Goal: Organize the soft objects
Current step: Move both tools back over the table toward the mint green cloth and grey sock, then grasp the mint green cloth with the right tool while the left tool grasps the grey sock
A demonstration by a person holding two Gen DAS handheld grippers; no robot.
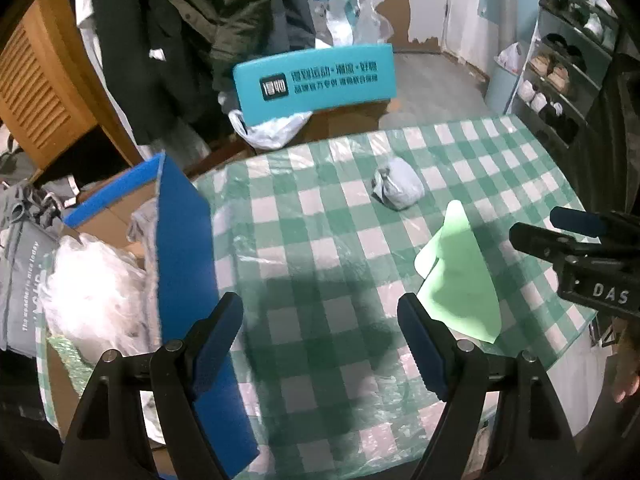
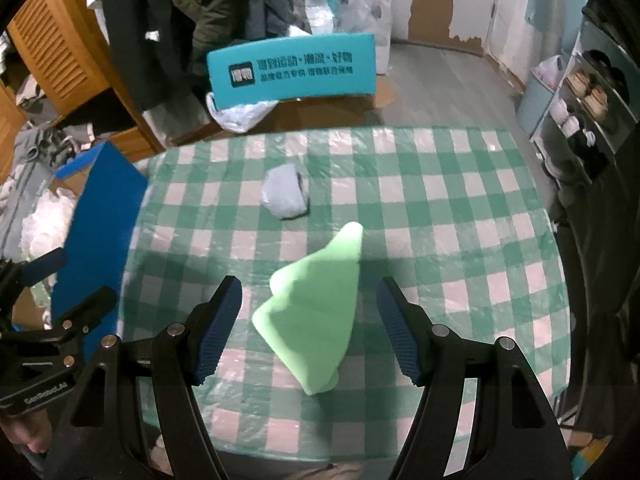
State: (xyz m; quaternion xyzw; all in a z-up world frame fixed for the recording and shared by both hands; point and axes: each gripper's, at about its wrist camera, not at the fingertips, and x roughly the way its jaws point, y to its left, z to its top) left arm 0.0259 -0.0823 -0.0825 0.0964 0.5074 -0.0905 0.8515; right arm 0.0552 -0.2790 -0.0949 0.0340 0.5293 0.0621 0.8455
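A light green folded cloth (image 2: 316, 308) lies on the green-checked table (image 2: 460, 208), between the open fingers of my right gripper (image 2: 310, 300), which hovers just above it. The cloth also shows in the left wrist view (image 1: 460, 276). A rolled grey sock bundle (image 1: 398, 184) sits farther back on the table; the right wrist view shows it too (image 2: 285, 196). My left gripper (image 1: 320, 312) is open and empty above the table's left part. The right gripper shows at the right edge of the left wrist view (image 1: 568, 236).
A cardboard box with blue flaps (image 1: 180, 256), holding white plastic and fabric, stands at the table's left edge. A teal chair back (image 1: 316, 84) is beyond the far edge. Hanging coats (image 1: 180, 40) and a shoe rack (image 1: 560, 72) stand behind.
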